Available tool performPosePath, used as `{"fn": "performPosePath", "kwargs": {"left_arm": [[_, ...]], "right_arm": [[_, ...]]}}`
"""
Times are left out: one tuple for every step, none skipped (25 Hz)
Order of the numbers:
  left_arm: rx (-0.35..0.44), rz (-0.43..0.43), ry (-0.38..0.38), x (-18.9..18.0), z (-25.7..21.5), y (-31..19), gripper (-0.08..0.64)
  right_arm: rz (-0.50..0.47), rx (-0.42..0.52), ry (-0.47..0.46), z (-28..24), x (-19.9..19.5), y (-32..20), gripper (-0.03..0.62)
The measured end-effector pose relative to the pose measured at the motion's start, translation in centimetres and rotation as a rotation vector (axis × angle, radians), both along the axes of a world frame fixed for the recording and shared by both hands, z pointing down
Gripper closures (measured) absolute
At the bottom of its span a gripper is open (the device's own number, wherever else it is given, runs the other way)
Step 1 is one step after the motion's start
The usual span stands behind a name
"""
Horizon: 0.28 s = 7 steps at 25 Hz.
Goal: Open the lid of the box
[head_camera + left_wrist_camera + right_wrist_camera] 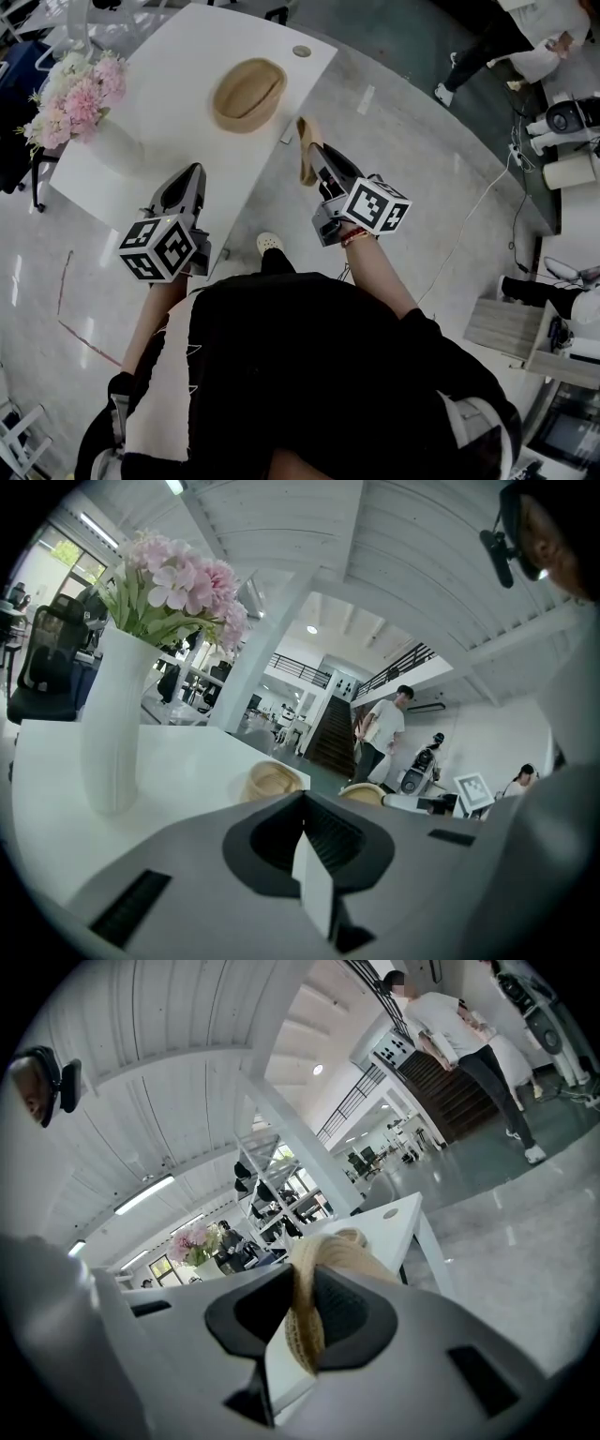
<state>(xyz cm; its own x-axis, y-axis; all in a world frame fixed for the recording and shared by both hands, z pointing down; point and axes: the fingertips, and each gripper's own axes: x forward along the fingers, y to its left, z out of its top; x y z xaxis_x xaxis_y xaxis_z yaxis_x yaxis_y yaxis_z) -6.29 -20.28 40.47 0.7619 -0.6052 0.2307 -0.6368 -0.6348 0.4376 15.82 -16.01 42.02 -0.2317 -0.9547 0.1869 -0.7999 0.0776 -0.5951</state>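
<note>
A round woven tan box [248,94] stands uncovered on the white table [178,84], and it also shows in the left gripper view as the box [272,782]. Its woven lid [307,148] hangs edge-on past the table's right edge. My right gripper [315,157] is shut on the lid, whose rim [309,1307] is pinched between the jaws. My left gripper [187,180] hovers over the table's near edge, left of the box. Its jaws [305,841] are shut with nothing between them.
A white vase of pink flowers [82,98] stands at the table's left end, and looms close on the left as the vase [114,714]. A cable grommet [301,51] sits at the table's far corner. People [497,42] and machines [567,122] occupy the floor at right.
</note>
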Motion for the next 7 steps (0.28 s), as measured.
{"fn": "performPosePath", "kwargs": {"left_arm": [[-0.001,0.0,0.0,-0.05,0.04,-0.03,0.549],[-0.001,0.0,0.0,-0.1,0.08,-0.05,0.549],[-0.001,0.0,-0.001,-0.15,0.1,-0.04,0.549],[-0.001,0.0,-0.001,-0.18,0.13,-0.03,0.549],[-0.002,0.0,-0.002,-0.21,0.15,-0.01,0.549],[-0.002,0.0,-0.002,-0.24,0.18,0.0,0.549],[-0.003,0.0,-0.002,-0.28,0.2,0.01,0.549]], "right_arm": [[-0.003,-0.002,-0.003,0.05,-0.13,-0.01,0.511],[-0.003,-0.004,-0.005,0.11,-0.2,0.0,0.511],[0.0,-0.006,-0.004,0.19,-0.14,0.04,0.511],[0.006,-0.008,-0.001,0.28,-0.02,0.1,0.511],[0.01,-0.01,0.002,0.35,0.09,0.14,0.511],[0.014,-0.012,0.004,0.43,0.17,0.18,0.511],[0.017,-0.014,0.006,0.5,0.23,0.21,0.511]]}}
